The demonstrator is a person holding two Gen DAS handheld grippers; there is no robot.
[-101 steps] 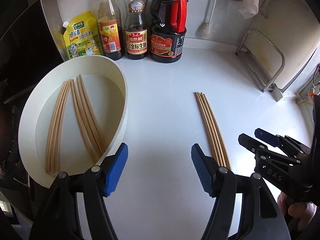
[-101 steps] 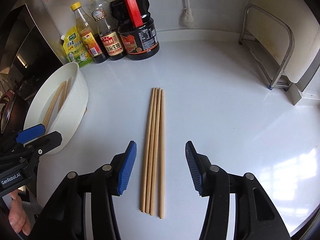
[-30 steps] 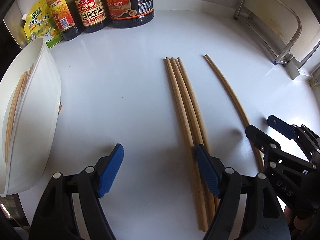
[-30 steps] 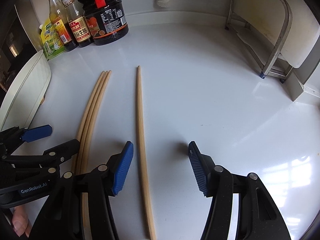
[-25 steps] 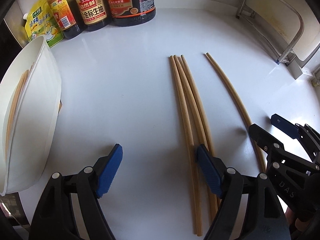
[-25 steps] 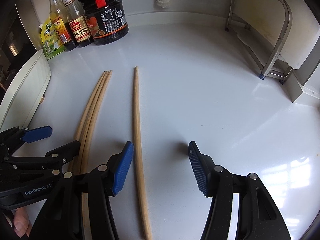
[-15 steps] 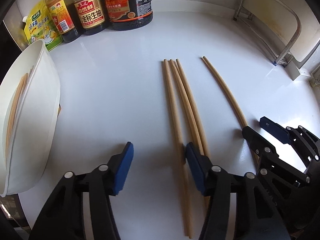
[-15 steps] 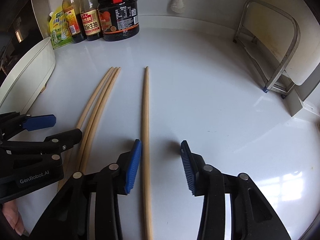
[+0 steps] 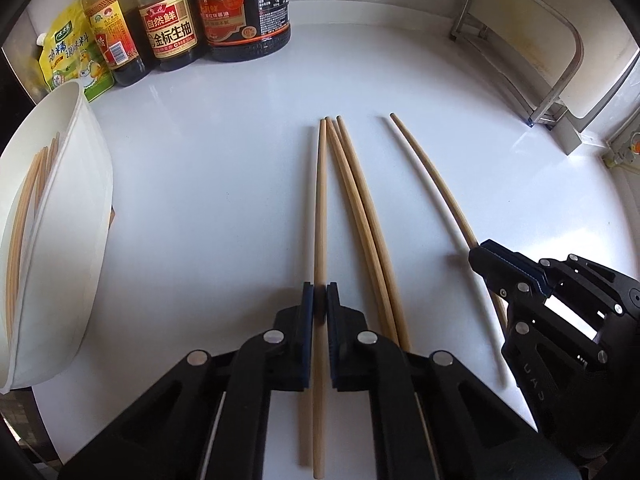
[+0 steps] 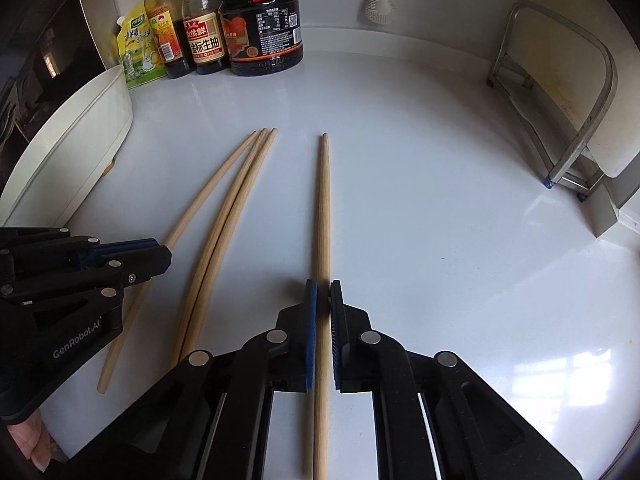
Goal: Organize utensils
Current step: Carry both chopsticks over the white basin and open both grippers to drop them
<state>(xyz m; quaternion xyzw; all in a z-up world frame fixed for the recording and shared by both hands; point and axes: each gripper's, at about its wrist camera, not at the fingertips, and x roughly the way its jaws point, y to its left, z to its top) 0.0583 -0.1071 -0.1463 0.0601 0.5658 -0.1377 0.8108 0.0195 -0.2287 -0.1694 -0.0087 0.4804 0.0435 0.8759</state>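
Note:
Four wooden chopsticks lie on the white counter. My left gripper [image 9: 319,308] is shut on the leftmost chopstick [image 9: 320,208], which runs straight away between the jaws. Two more chopsticks [image 9: 360,216] lie side by side just to its right. My right gripper [image 10: 323,300] is shut on the separate right-hand chopstick [image 10: 323,208]; in the left wrist view that chopstick [image 9: 432,184] runs into the right gripper [image 9: 486,254]. The left gripper also shows in the right wrist view [image 10: 160,254]. A white bowl [image 9: 86,216] at the left holds several more chopsticks [image 9: 24,216].
Sauce bottles [image 9: 172,28], a large dark jug [image 9: 244,12] and a yellow seasoning pouch [image 9: 64,56] stand along the back wall. A metal rack [image 9: 536,60] with a cutting board stands at the back right. A brush [image 10: 378,4] hangs on the wall.
Both grippers have closed, each on one chopstick. The left chopstick has been parted slightly from the other two.

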